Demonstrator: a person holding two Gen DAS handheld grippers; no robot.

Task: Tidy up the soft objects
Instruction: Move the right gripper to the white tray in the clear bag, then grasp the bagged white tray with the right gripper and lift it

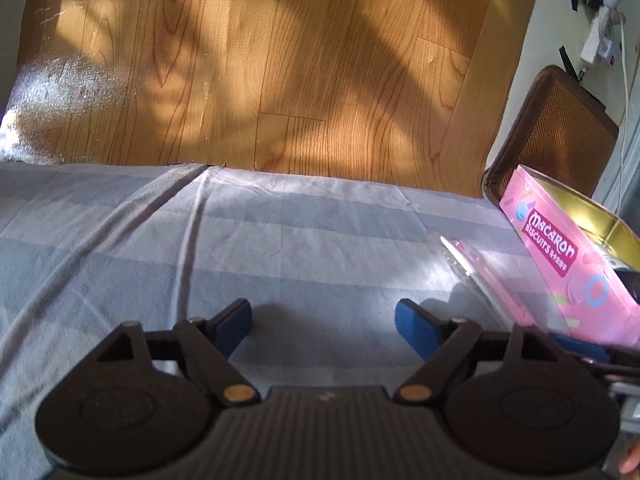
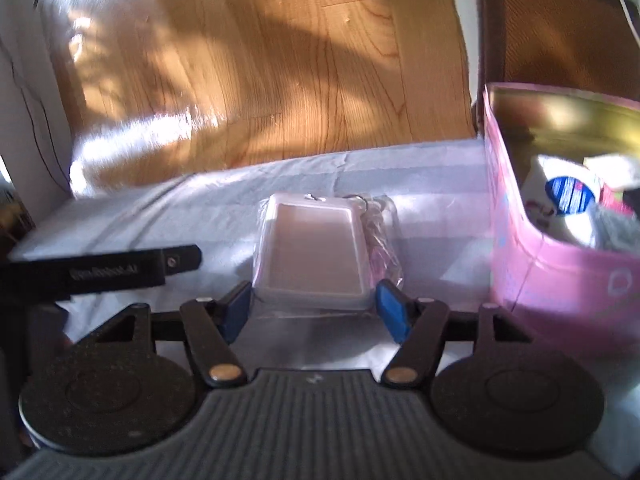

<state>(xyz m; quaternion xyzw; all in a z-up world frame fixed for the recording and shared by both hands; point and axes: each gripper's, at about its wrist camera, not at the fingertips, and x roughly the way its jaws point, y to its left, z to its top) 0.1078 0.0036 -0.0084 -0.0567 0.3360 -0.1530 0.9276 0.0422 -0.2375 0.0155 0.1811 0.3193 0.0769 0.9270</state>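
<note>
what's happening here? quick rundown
A person with a gripper in each hand is tidying items on a striped sheet into a pink biscuit tin at the right. The right gripper has its fingers either side of a clear-wrapped pink card holder; whether they press it is unclear. The left gripper is open and empty over the sheet. The tin already holds several items.

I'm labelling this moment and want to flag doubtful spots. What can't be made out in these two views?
- Right wrist view: whether the fingers press the pink case; blur hides any contact.
- Right wrist view: contents of the pink tin; blurred, cut off by the right edge.
- Left wrist view: the pink packet; glare and the tin cover most of it.
- Left wrist view: the right gripper; only a sliver shows at the right edge.
</note>
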